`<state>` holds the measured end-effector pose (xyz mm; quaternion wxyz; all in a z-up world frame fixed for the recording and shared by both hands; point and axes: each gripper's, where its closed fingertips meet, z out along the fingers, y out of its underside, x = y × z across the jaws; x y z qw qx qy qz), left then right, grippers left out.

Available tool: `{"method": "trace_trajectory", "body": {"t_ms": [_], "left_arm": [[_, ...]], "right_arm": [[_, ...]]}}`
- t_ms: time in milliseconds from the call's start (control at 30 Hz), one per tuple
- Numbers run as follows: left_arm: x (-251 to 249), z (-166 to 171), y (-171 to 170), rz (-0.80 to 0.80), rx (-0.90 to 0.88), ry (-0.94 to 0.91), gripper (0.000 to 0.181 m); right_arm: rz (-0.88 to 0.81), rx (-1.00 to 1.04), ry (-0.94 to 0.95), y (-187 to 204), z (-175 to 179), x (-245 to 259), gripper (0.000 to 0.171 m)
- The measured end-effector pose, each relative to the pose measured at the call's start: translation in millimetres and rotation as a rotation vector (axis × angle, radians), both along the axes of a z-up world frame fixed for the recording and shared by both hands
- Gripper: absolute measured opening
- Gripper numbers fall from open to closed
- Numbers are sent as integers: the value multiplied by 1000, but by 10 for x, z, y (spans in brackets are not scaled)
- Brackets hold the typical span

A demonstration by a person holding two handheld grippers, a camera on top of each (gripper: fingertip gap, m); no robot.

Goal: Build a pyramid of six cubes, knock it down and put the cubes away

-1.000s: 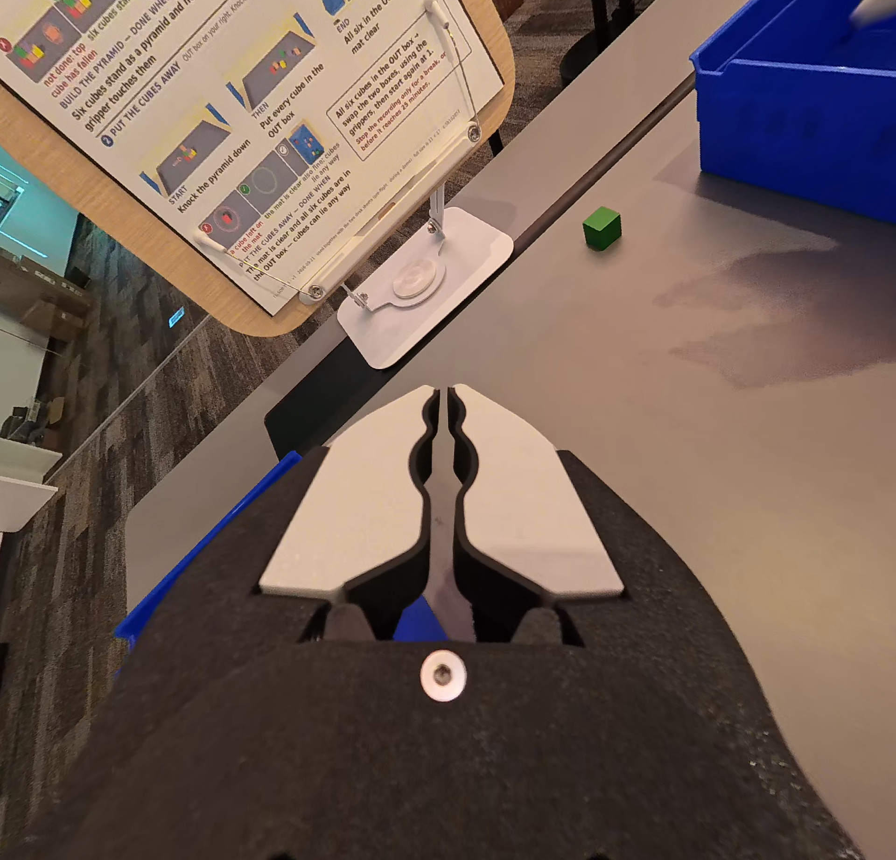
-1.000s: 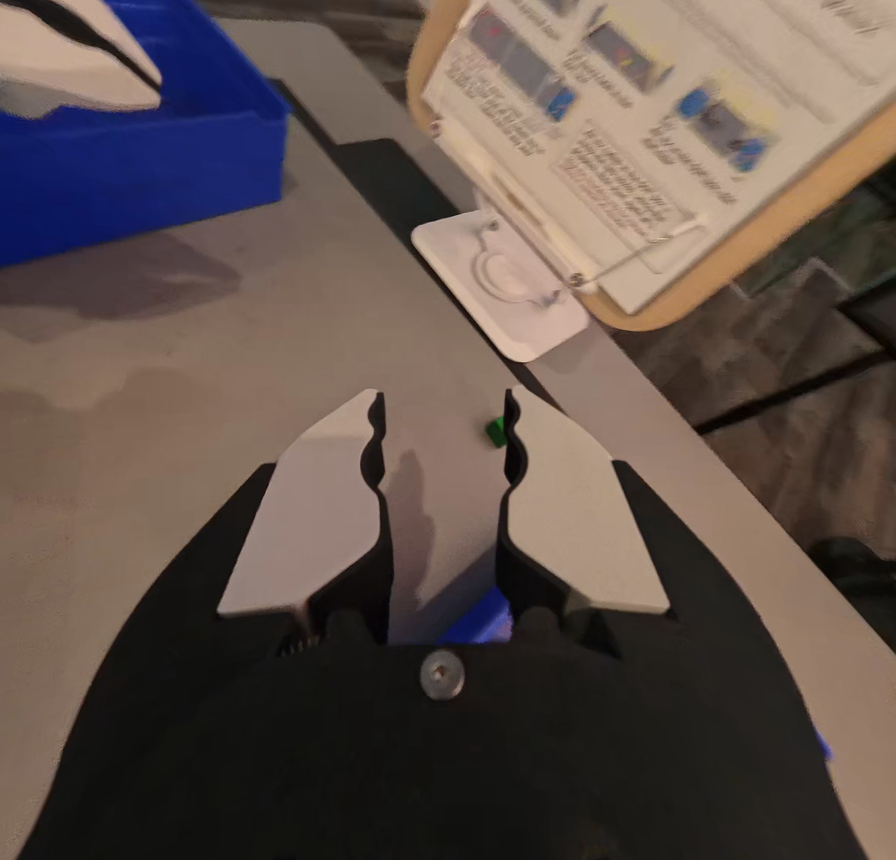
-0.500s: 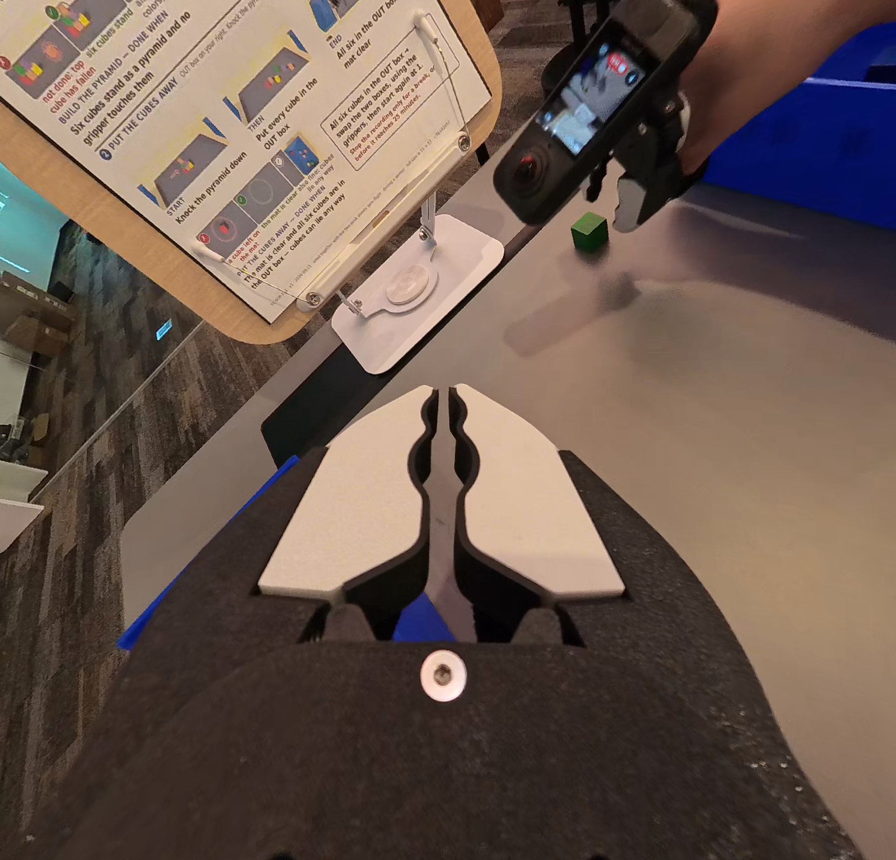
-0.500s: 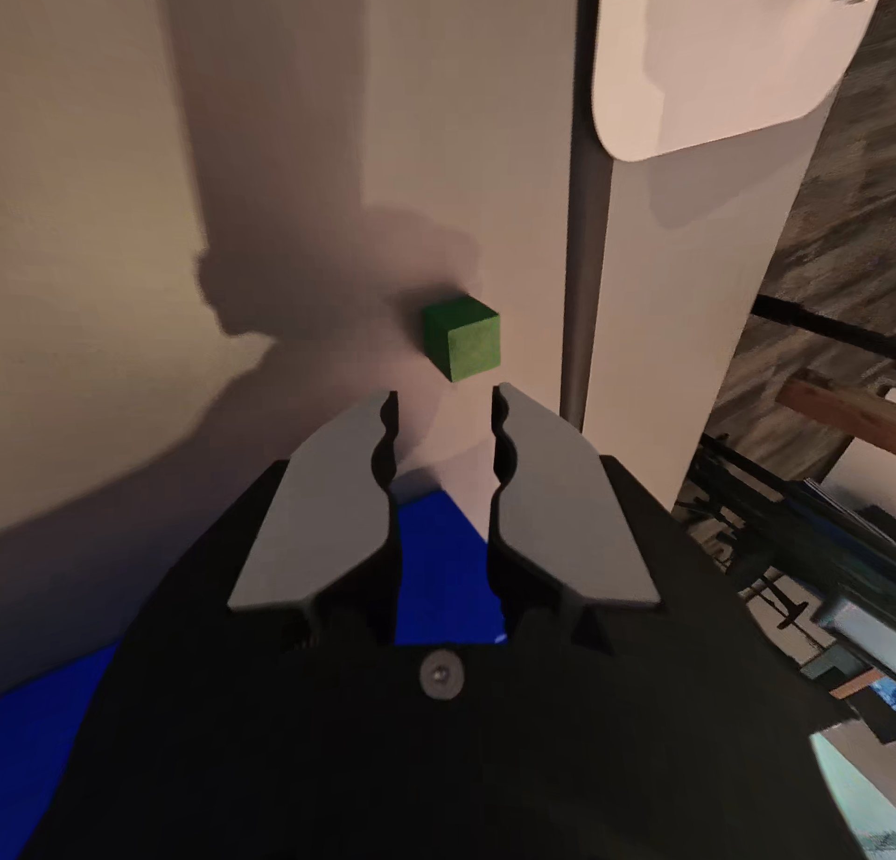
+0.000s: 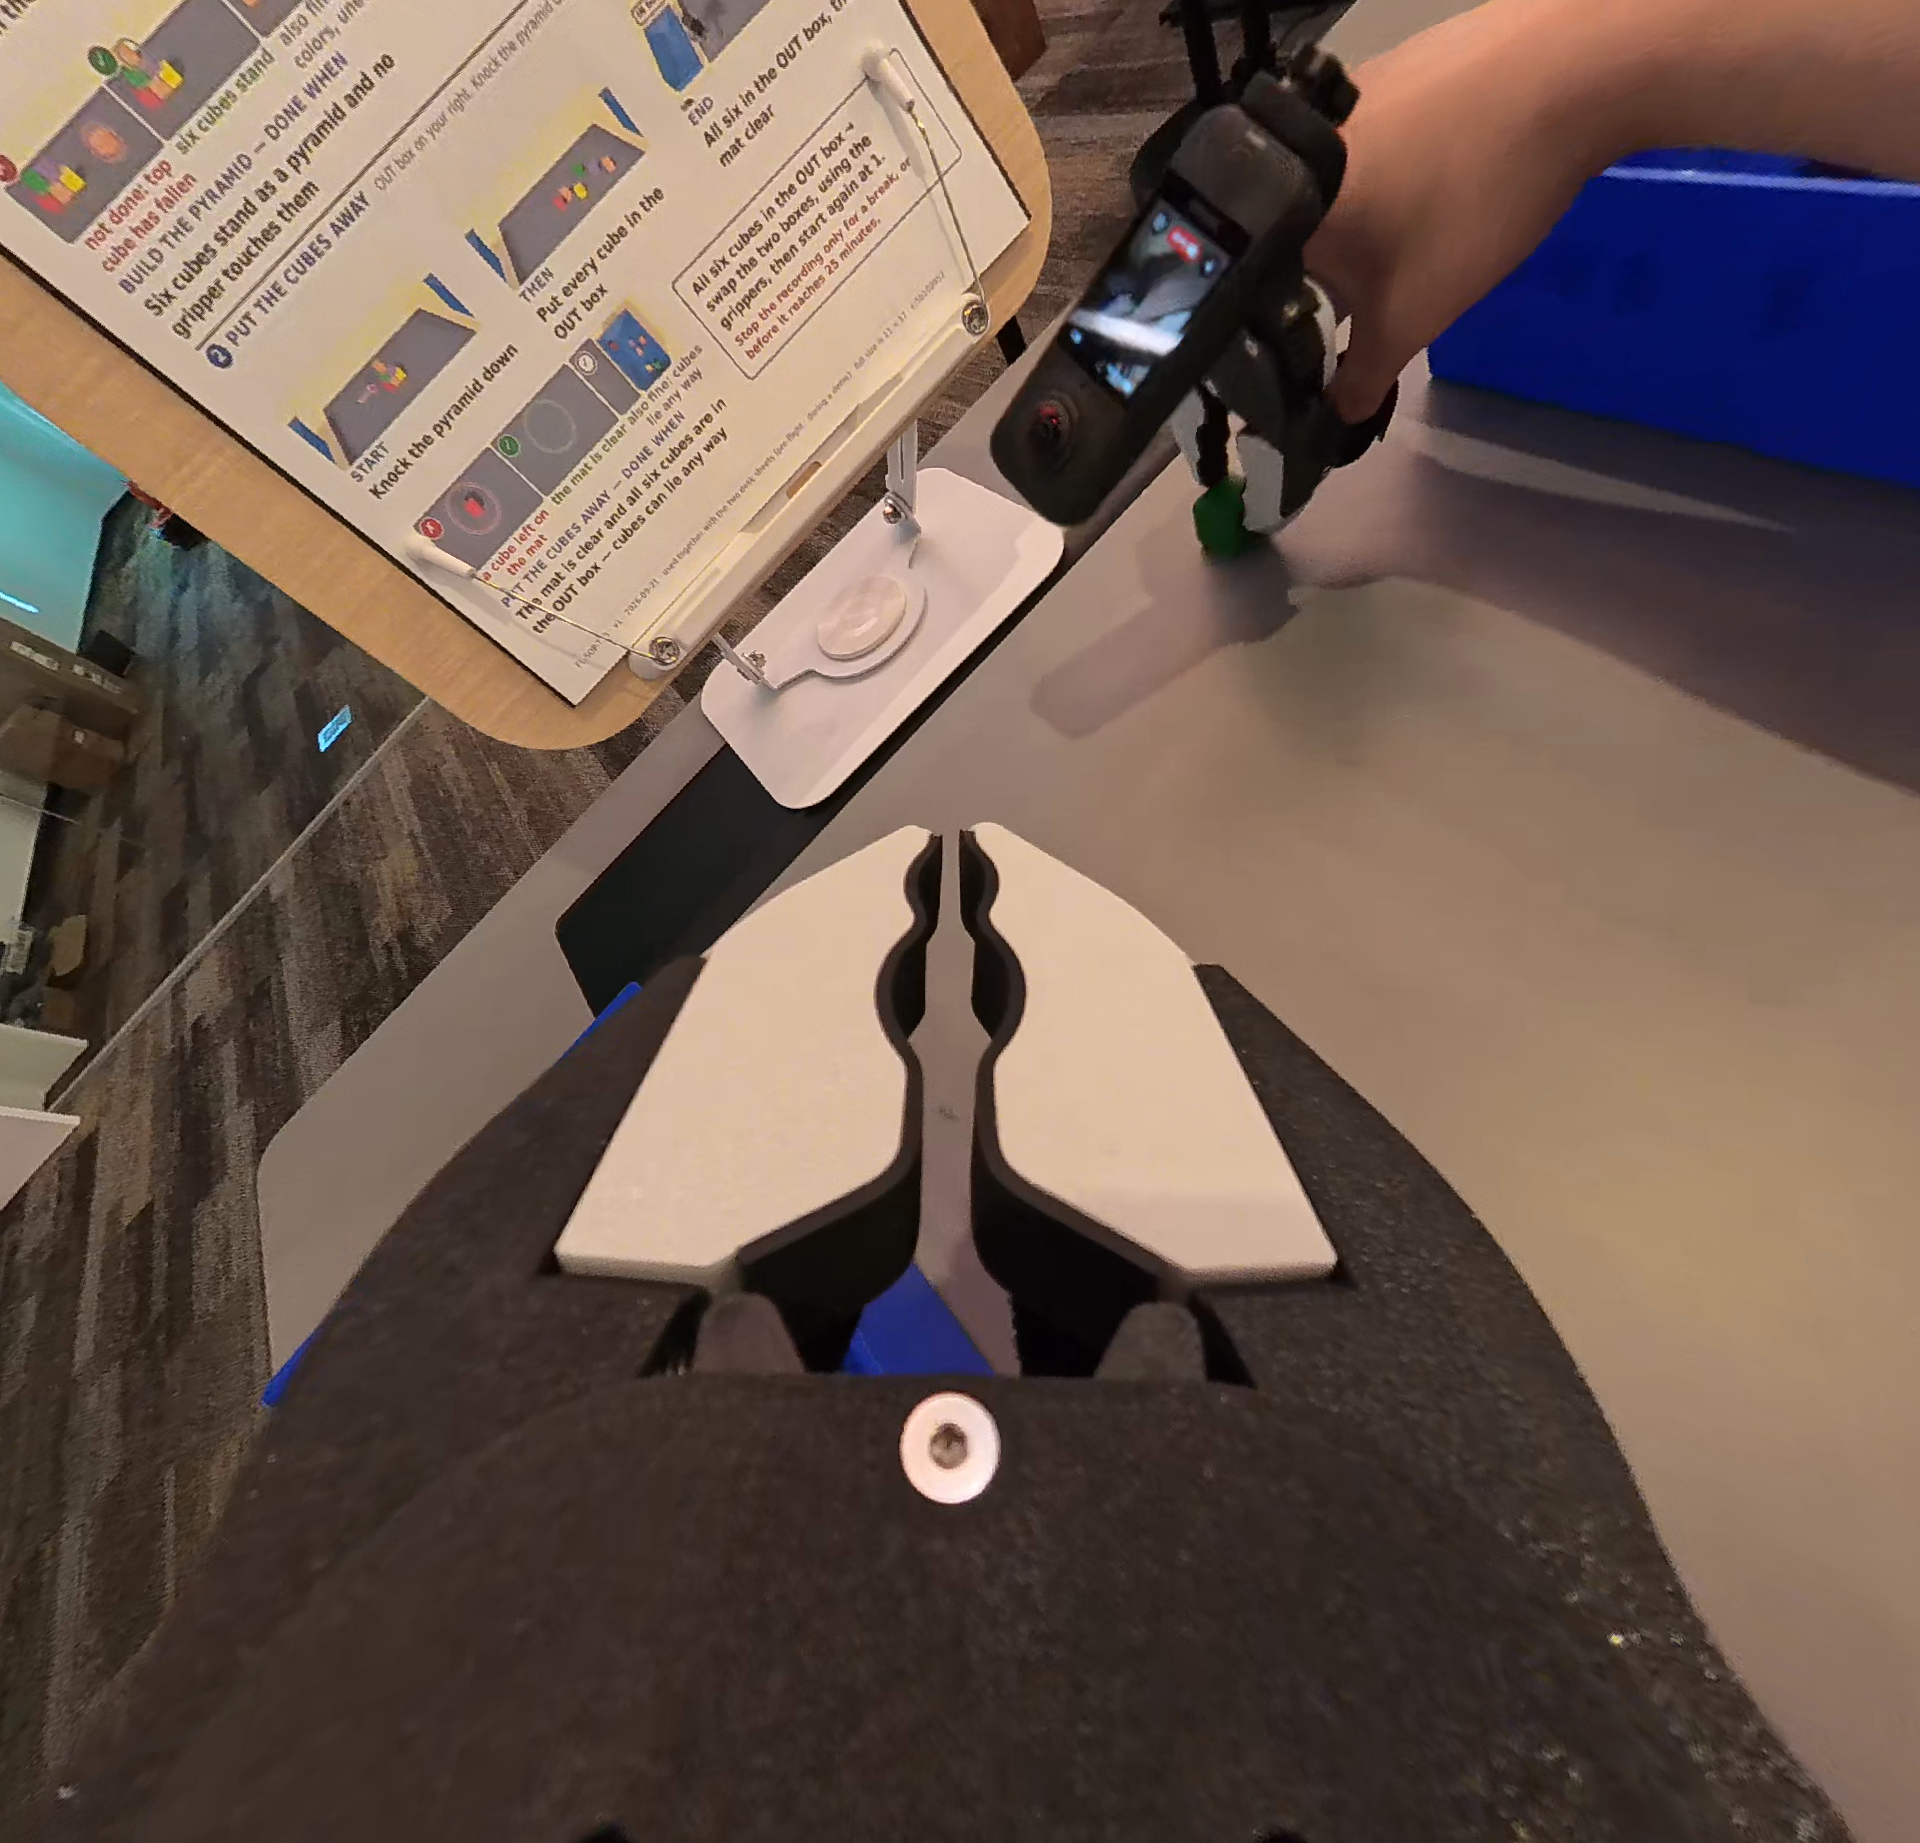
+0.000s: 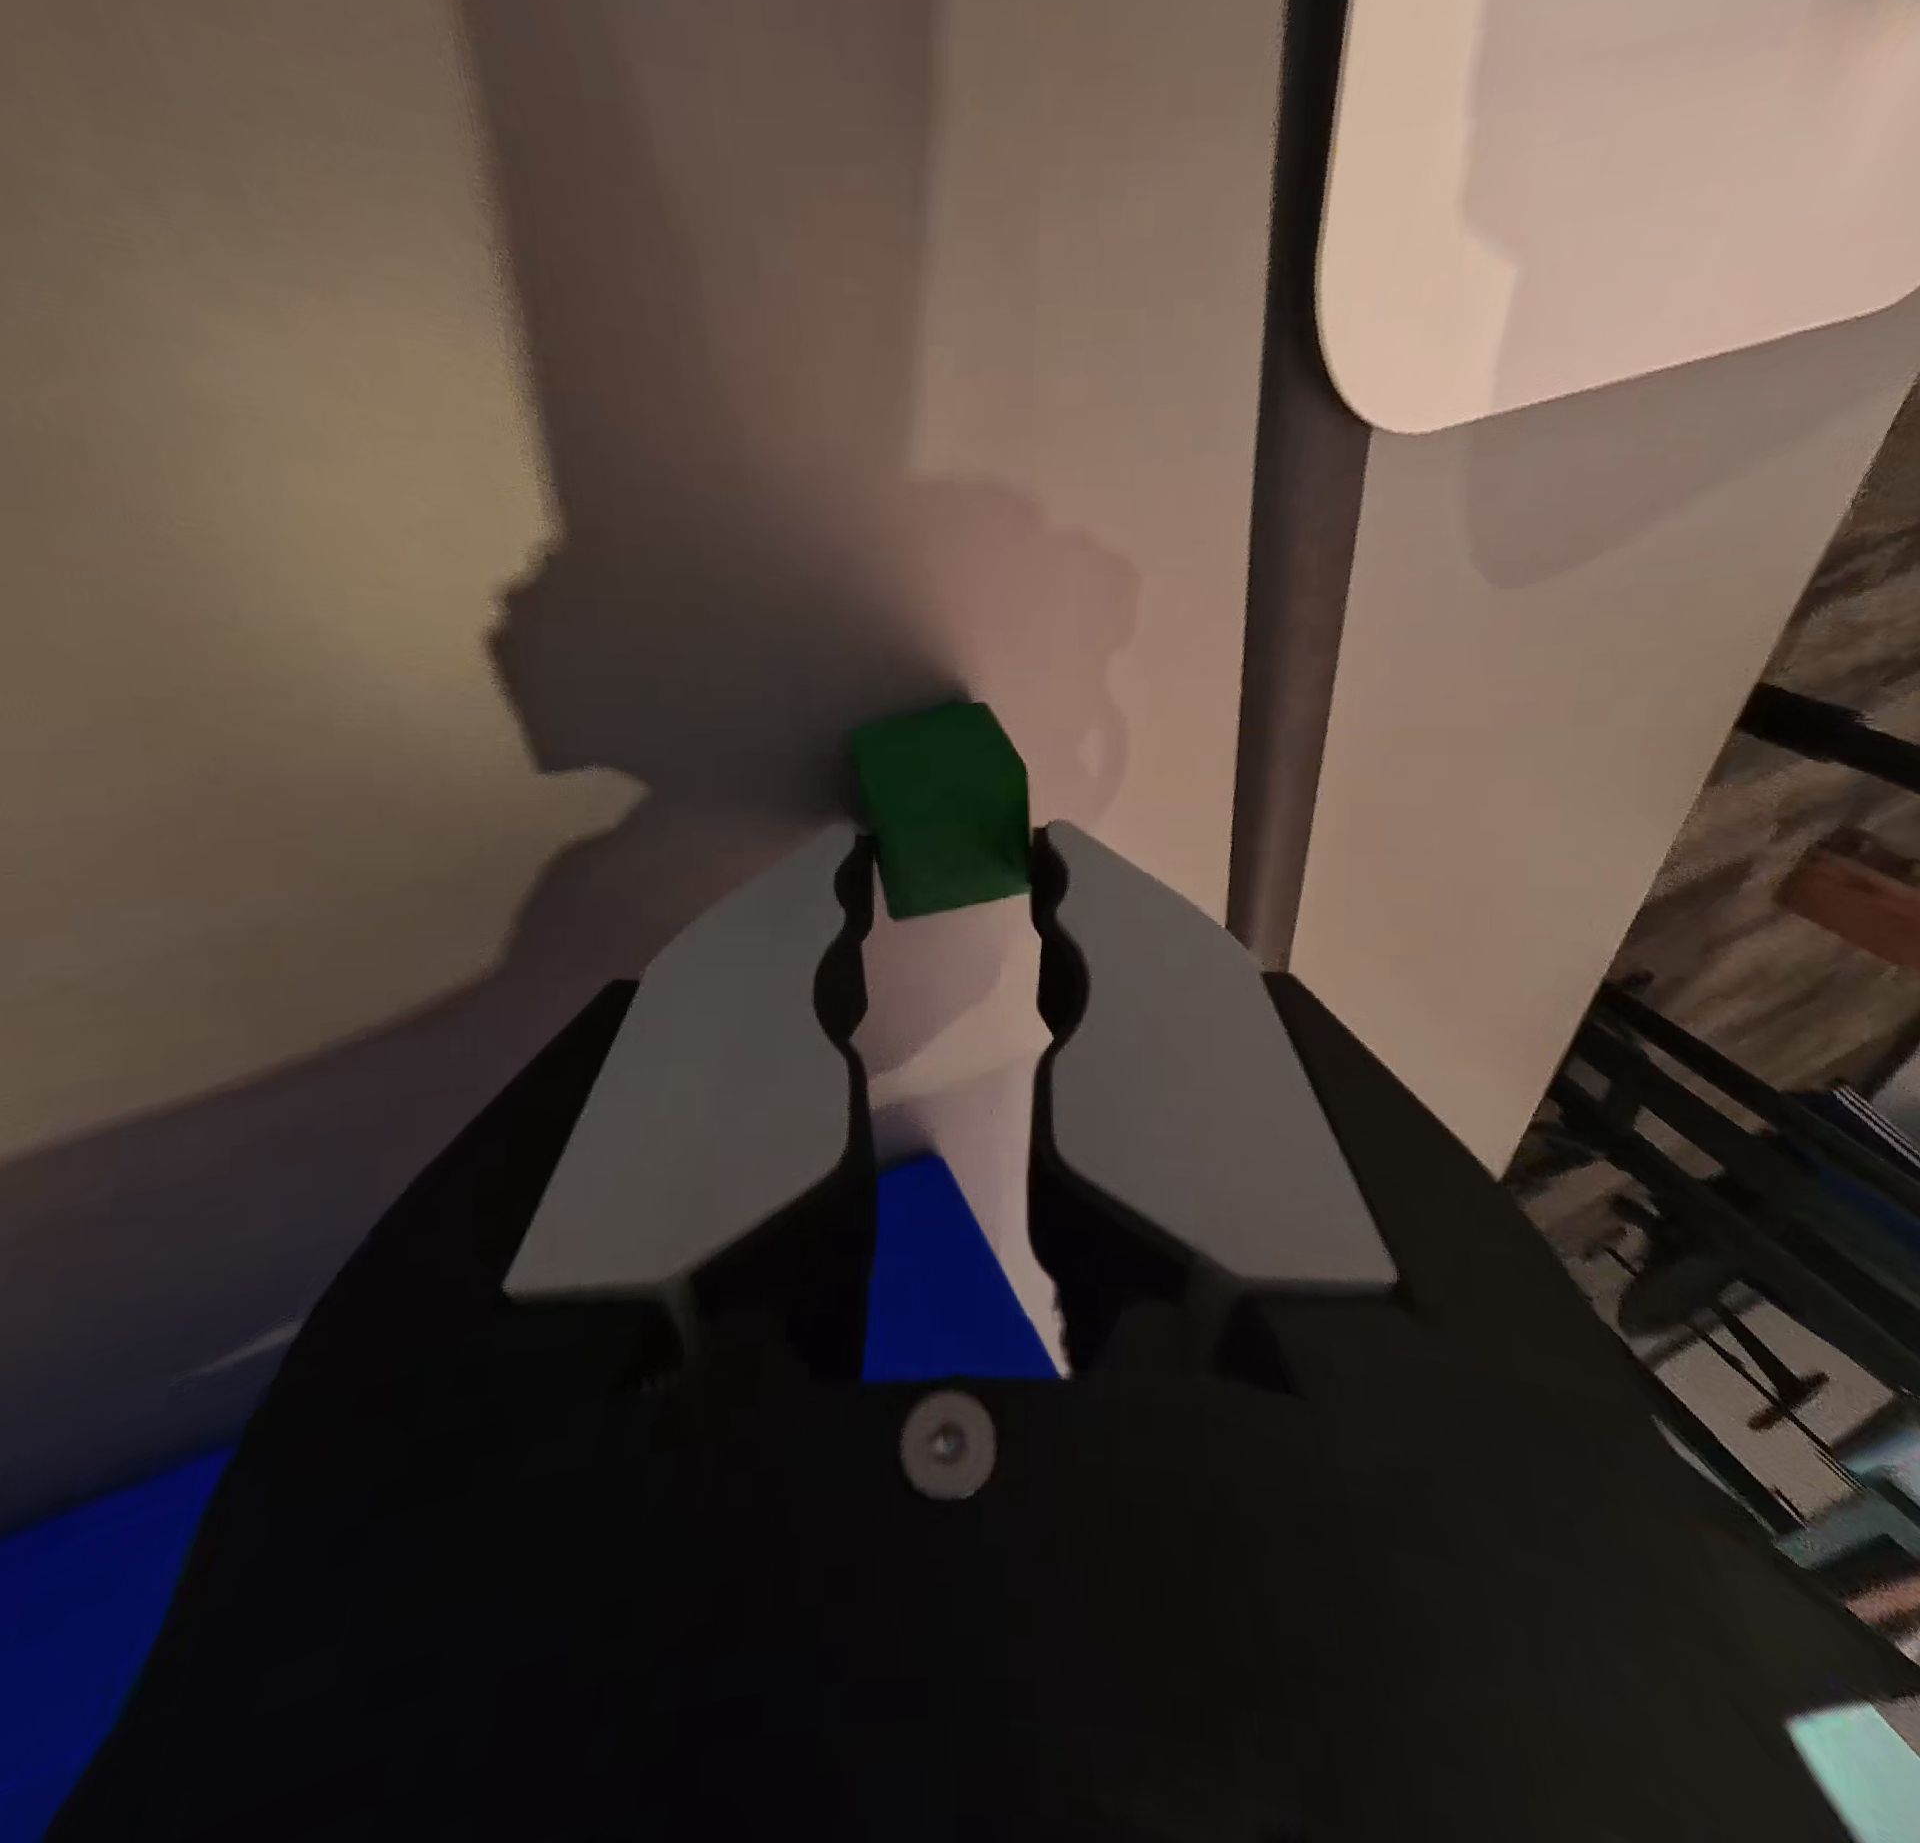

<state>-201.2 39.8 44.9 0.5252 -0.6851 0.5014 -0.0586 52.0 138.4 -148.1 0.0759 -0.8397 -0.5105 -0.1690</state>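
Note:
A green cube (image 6: 940,822) sits on the grey mat (image 6: 312,443) near its far edge. My right gripper (image 6: 943,843) has its two fingertips against the cube's left and right sides, with the cube held at the very tips and low on the mat. In the left wrist view the right gripper (image 5: 1242,510), held by a hand, reaches down onto the green cube (image 5: 1218,524). My left gripper (image 5: 951,837) is shut and empty, hovering over the mat's near left part.
A blue box (image 5: 1714,318) stands at the far right of the mat; another blue box (image 5: 904,1326) shows under my left gripper. An instruction board (image 5: 520,287) on a white base (image 5: 883,630) stands beyond the mat's edge (image 6: 1299,443). The table drops off to carpet on the left. One gripper's finger ends stand about 35 cm off the other's.
My right gripper swung away from the blue box, came down over the green cube and narrowed its jaws onto it. The left gripper barely moved.

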Motion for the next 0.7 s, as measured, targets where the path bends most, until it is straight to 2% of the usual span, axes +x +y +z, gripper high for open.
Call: {"method": "trace_trajectory", "body": {"t_ms": [133,300,400,467,567,633,700], "left_arm": [[21,-14,-27,-10,-3,6,3],[62,-62,-45,-18,-2,29,2],[107,-114,-60,-27,-7,49,2],[138,-144,-75,-33,-6,63,2],[184,-194,-100,-46,-5,84,2],[191,-231,-100,-45,-9,101,2],[193,-251,-95,-41,-14,105,2]], "right_arm": [[53,95,70,-61,357,-231,29],[98,383,150,-443,1147,-388,29],[-15,606,280,-872,1629,-153,29],[-144,735,397,-1177,1808,190,29],[-364,728,412,-1424,1715,923,29],[-539,635,399,-1563,1423,1339,29],[-577,556,443,-1590,1098,1473,29]]}}
